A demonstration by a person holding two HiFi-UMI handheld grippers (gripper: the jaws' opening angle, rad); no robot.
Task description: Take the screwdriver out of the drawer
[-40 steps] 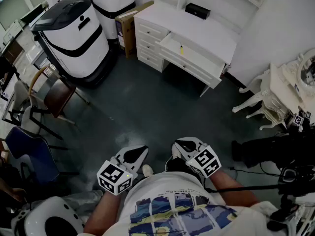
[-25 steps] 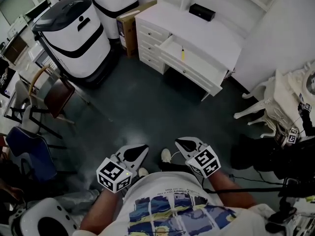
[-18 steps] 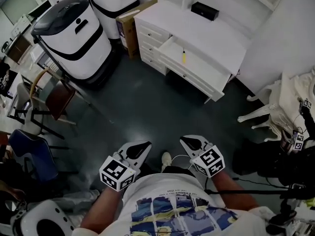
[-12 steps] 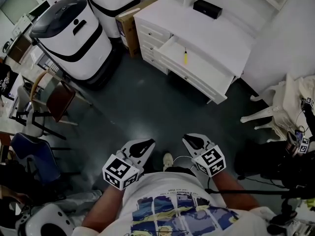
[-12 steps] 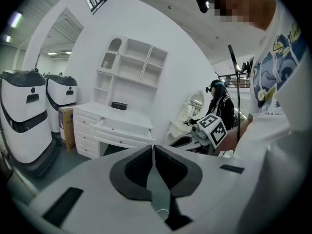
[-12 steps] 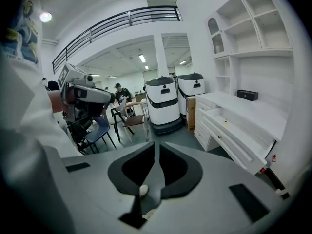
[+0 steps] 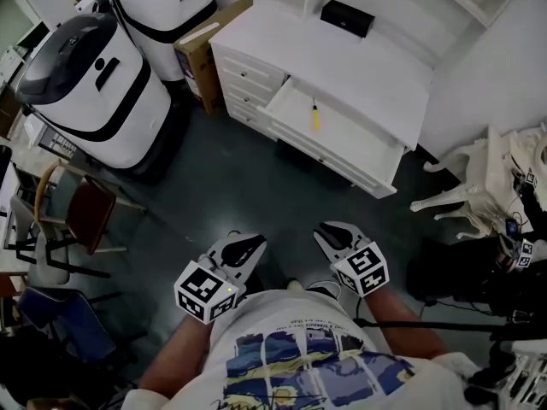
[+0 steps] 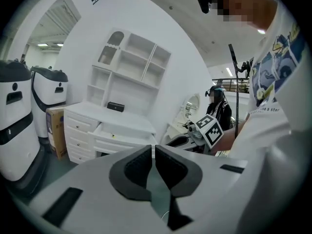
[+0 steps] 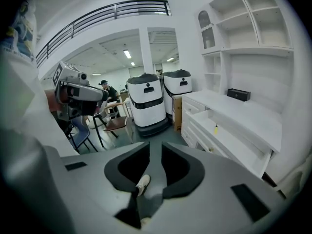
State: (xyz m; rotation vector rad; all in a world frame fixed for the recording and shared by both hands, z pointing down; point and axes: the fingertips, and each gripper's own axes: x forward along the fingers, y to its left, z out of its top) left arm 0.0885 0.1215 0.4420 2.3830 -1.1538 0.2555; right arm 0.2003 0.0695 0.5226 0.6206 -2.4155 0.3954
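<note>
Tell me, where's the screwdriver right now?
In the head view, the yellow-handled screwdriver lies inside the open drawer of the white desk, upper middle, toward the drawer's left end.

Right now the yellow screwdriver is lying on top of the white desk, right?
Not quite. The yellow screwdriver is lying inside the open drawer, not on top of the white desk. The head view shows it. Only the black box sits on the desk top.
</note>
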